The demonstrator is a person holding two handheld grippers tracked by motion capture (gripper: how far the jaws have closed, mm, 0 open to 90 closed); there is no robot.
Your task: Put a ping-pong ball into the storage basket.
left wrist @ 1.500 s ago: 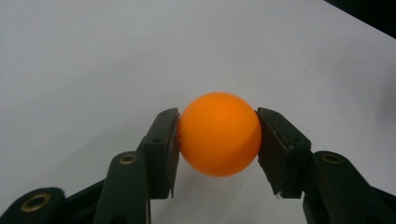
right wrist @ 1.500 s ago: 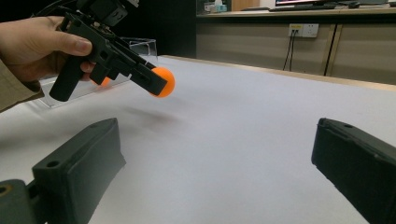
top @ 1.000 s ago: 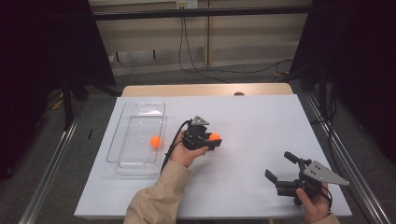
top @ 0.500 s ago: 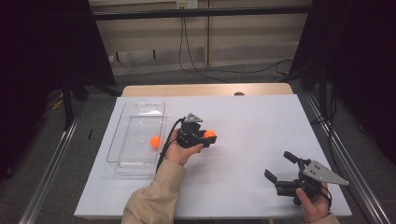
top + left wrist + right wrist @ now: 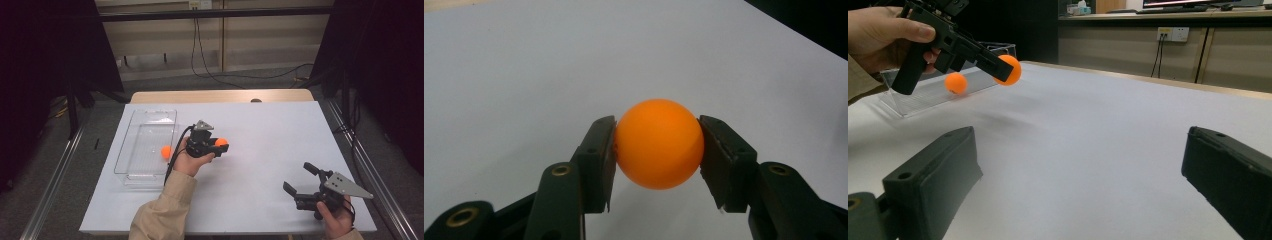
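My left gripper is shut on an orange ball, lifted above the white table near its middle; the same ball sits between the black pads. A second orange ball lies inside the clear plastic tray at the left. My right gripper rests near the front right corner with its jaws wide apart and nothing between them, and in its own view my right gripper looks across bare table toward the left hand.
A cable trails from the left gripper over the tray's edge. A wooden strip borders the table's far side. Metal rails run along both sides of the table, with dark curtains beyond.
The left hand with the held ball has drifted slightly left and away toward the tray. The right gripper has stayed in place.
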